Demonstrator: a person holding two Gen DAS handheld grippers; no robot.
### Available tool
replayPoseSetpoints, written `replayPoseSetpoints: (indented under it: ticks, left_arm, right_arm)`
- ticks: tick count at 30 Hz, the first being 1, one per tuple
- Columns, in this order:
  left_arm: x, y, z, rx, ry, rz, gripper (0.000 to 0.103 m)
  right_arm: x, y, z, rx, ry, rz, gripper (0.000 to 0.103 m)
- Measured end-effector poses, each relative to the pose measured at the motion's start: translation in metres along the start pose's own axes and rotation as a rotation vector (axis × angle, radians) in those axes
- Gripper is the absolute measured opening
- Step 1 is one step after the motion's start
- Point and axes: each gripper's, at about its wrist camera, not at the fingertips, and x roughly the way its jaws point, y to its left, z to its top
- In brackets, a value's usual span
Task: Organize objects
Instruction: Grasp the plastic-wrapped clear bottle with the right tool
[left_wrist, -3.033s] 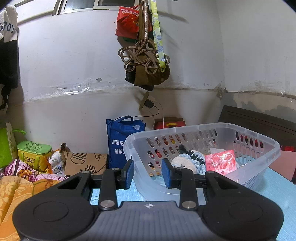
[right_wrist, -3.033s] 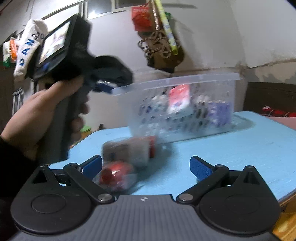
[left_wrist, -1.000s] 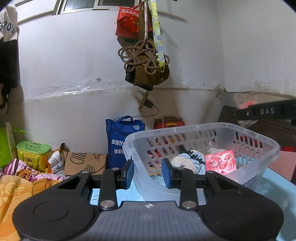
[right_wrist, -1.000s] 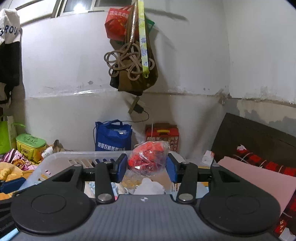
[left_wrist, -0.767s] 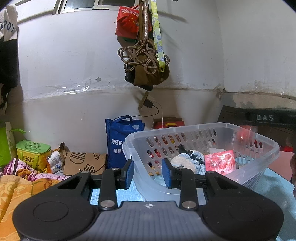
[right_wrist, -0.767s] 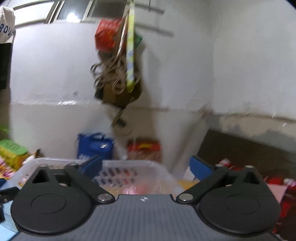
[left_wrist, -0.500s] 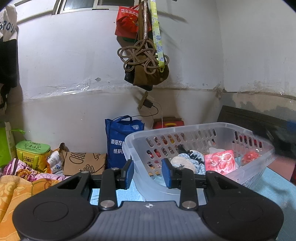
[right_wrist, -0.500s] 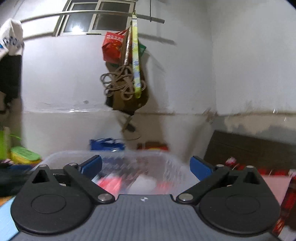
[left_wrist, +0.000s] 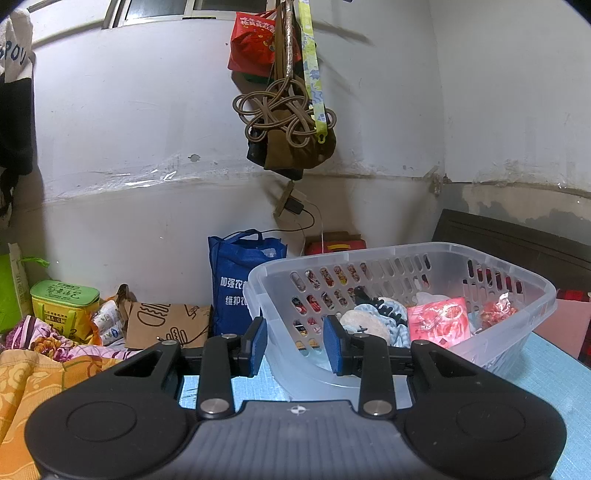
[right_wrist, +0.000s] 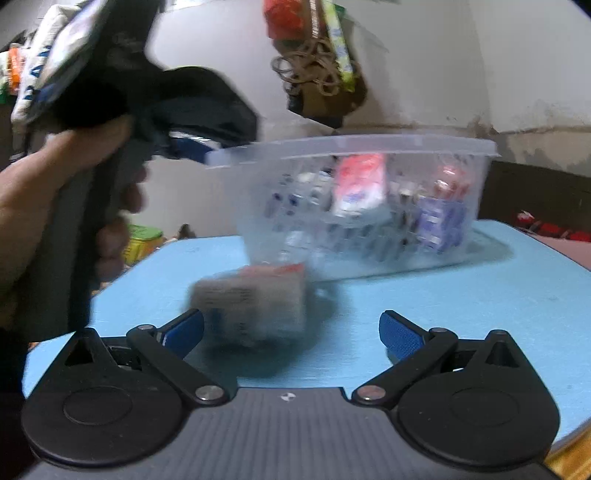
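A clear perforated plastic basket (left_wrist: 402, 258) stands on the blue table (right_wrist: 461, 295), toward its far side. Inside it lie a red-and-white packet (left_wrist: 439, 321), a red candy bag in clear wrap (left_wrist: 496, 310) at the right end, a pale blue cloth bundle (left_wrist: 373, 314) and a black hair claw (left_wrist: 380, 304). On the table just in front of the basket, near its left end, sits a blurred grey pouch with a red strip (right_wrist: 255, 299); whether it touches the basket cannot be told.

The left gripper (left_wrist: 293, 343) is clenched on the basket's near-left wall, its blue pads pressing the plastic from either side. In the right wrist view the person's left hand (right_wrist: 48, 206) grasps that tool's handle at the left.

The right gripper (right_wrist: 291, 332) is released, its jaws spread wide, low over the table with the grey pouch just ahead of its left pad and nothing between the pads.

Beyond the table, against the white wall, stand a blue tote bag (left_wrist: 240, 273), a brown paper bag (left_wrist: 162, 321) and a green-lidded yellow tin (left_wrist: 64, 306). Above them hang a knotted brown cord (left_wrist: 280, 110) and a red gift bag (left_wrist: 253, 44).
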Motion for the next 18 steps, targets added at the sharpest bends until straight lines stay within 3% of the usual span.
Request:
replayPoseSetpoints:
  ticks: [10, 15, 18]
  left_arm:
    - [-0.001, -0.001, -0.003, 0.013, -0.004, -0.007, 0.039]
    - [-0.001, 0.001, -0.004, 0.013, -0.004, -0.009, 0.039]
    - [-0.002, 0.001, -0.004, 0.014, -0.005, -0.009, 0.039]
  right_arm:
    - [0.01, -0.003, 0.008, 0.059, 0.001, 0.028, 0.102]
    - [0.013, -0.001, 0.009, 0.051, 0.032, 0.067, 0.096]
    - [0.019, -0.001, 0.01, 0.047, 0.082, 0.104, 0.086]
